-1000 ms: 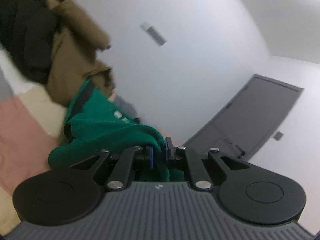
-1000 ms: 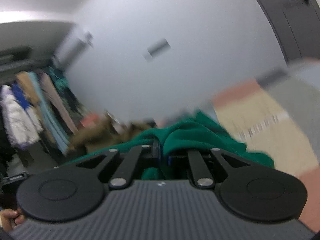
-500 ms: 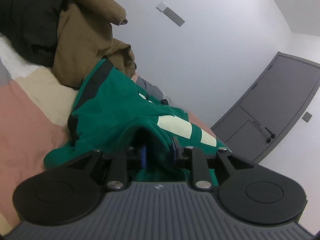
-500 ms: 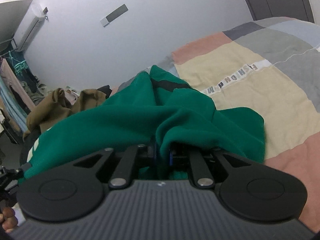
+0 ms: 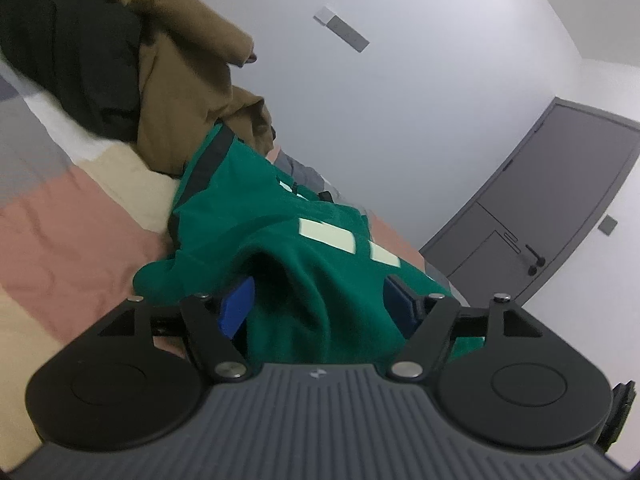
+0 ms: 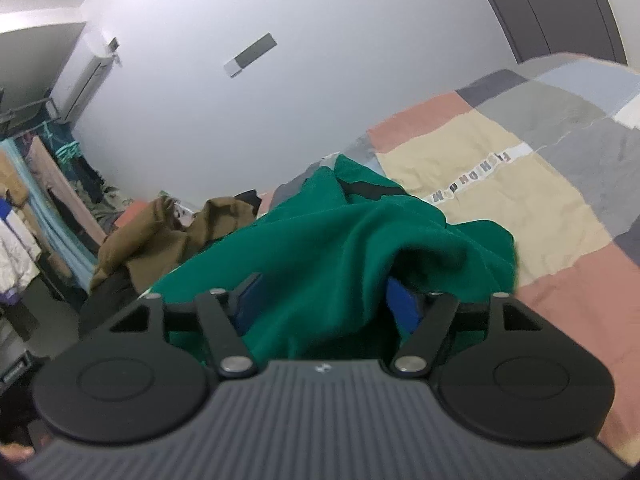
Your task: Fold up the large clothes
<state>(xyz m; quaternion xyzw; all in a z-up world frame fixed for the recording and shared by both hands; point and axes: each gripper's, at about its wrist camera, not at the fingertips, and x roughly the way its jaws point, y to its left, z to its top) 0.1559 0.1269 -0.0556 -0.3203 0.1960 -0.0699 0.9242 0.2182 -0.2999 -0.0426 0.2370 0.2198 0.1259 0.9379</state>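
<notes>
Green garment lying bunched on the patchwork bed cover, centre of both frames, pale blocks of print showing on its upper side. Not yet a flat, squared fold: humped ridges, a loose lobe at lower left of the left view, dark trim trailing toward the upper left. Judged early to midway; a first fold possibly just laid, smoothing and further folds left. Brown garment and black garment heaped at upper left, unfolded, likely waiting their turn. Left gripper at lower centre, jaws opening, blue pads spread wide with green cloth draped loose between them, not pinched. Right gripper likewise, jaws opening, cloth slack between the pads.
</notes>
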